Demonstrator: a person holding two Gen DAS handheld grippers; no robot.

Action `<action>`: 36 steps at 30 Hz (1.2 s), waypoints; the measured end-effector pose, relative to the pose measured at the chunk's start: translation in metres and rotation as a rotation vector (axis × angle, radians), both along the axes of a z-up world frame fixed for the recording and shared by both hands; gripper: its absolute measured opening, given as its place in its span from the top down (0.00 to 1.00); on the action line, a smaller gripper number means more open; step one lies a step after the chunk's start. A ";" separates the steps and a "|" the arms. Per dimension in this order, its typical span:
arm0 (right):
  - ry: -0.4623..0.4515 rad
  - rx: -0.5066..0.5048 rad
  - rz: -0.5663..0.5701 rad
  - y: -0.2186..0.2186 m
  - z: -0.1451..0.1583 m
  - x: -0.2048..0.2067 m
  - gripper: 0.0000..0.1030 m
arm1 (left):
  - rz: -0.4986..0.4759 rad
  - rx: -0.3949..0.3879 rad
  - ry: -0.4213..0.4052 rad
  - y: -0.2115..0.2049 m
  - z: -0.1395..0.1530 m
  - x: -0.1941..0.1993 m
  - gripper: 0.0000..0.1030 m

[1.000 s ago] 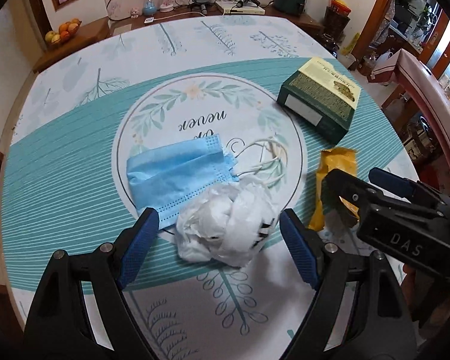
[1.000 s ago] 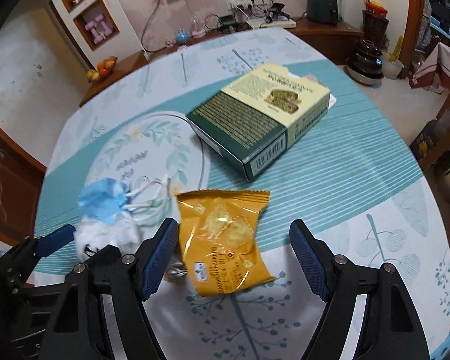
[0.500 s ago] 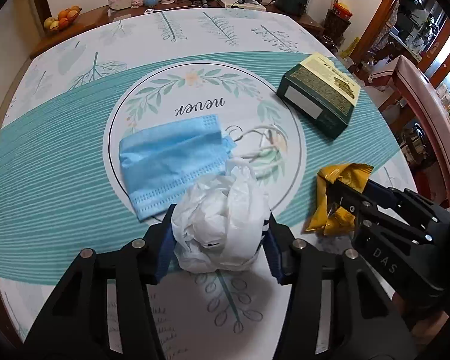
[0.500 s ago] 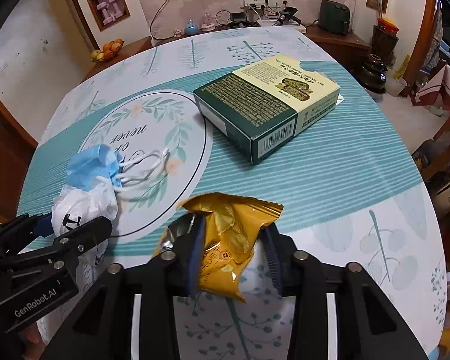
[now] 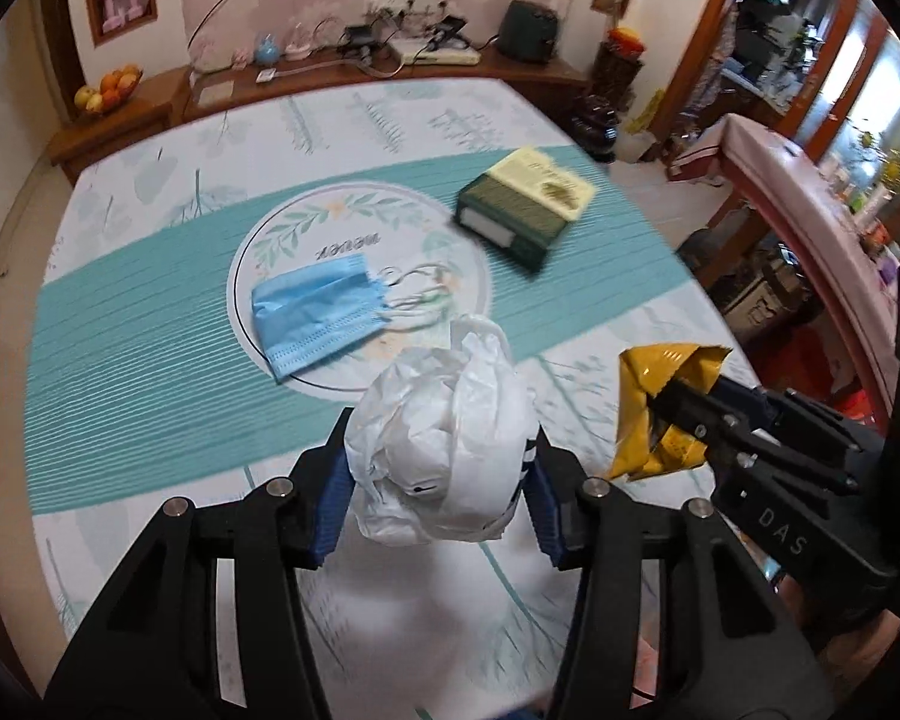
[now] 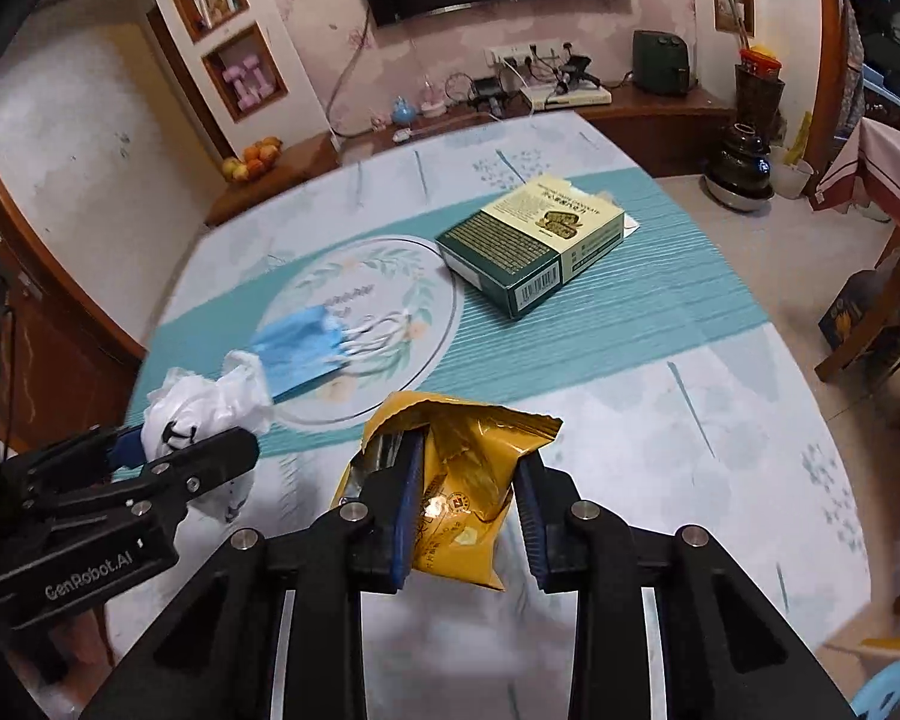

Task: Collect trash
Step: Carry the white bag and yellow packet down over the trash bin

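On the left of the counter (image 5: 150, 408), the blue face mask (image 5: 315, 315) lies flat on the round leaf motif, its ear loops trailing to the right, with nothing gripping it. Just right of it, the left tongs (image 5: 438, 480) are clamped on the crumpled white plastic bag (image 5: 450, 444), both blue pads pressed into its sides. A second ago that bag sat on the cloth between wide-spread pads; now it hangs clear of the surface. Further right, the right tongs (image 6: 465, 498) pinch the yellow snack wrapper (image 6: 456, 480), which has buckled into a fold; their jaws have just been closing, with the wrapper between them, and it too has come up off the cloth where it earlier lay flat. Well apart, toward the far right of the counter, the green and cream box (image 6: 531, 243) rests where it was.

Two pieces of trash appear secured at once, so both probably go to a bin next; none is in view. Mask and box remain to be gathered.
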State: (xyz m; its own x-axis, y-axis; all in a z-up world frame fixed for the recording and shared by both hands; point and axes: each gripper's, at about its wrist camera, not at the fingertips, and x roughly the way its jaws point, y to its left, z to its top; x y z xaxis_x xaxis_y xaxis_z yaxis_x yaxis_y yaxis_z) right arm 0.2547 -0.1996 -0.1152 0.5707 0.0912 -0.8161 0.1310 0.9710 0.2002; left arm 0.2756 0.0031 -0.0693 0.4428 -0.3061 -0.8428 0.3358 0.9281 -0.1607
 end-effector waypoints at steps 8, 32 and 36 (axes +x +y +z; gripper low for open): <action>-0.067 0.050 0.001 0.005 0.046 -0.103 0.72 | -0.104 -0.059 -0.045 -0.006 0.042 -0.091 0.55; 0.030 0.108 -0.134 0.006 -0.080 -0.320 0.72 | -0.350 0.001 -0.054 -0.047 -0.081 -0.280 0.54; 0.060 0.111 -0.159 -0.004 -0.117 -0.325 0.72 | -0.343 0.022 -0.029 -0.050 -0.118 -0.281 0.54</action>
State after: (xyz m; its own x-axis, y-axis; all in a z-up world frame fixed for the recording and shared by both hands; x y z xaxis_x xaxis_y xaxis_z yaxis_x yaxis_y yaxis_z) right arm -0.0703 -0.2037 -0.2317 0.5355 0.0952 -0.8392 0.2961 0.9094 0.2921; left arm -0.0058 -0.0467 -0.1872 0.3413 -0.4232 -0.8393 0.6329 0.7637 -0.1276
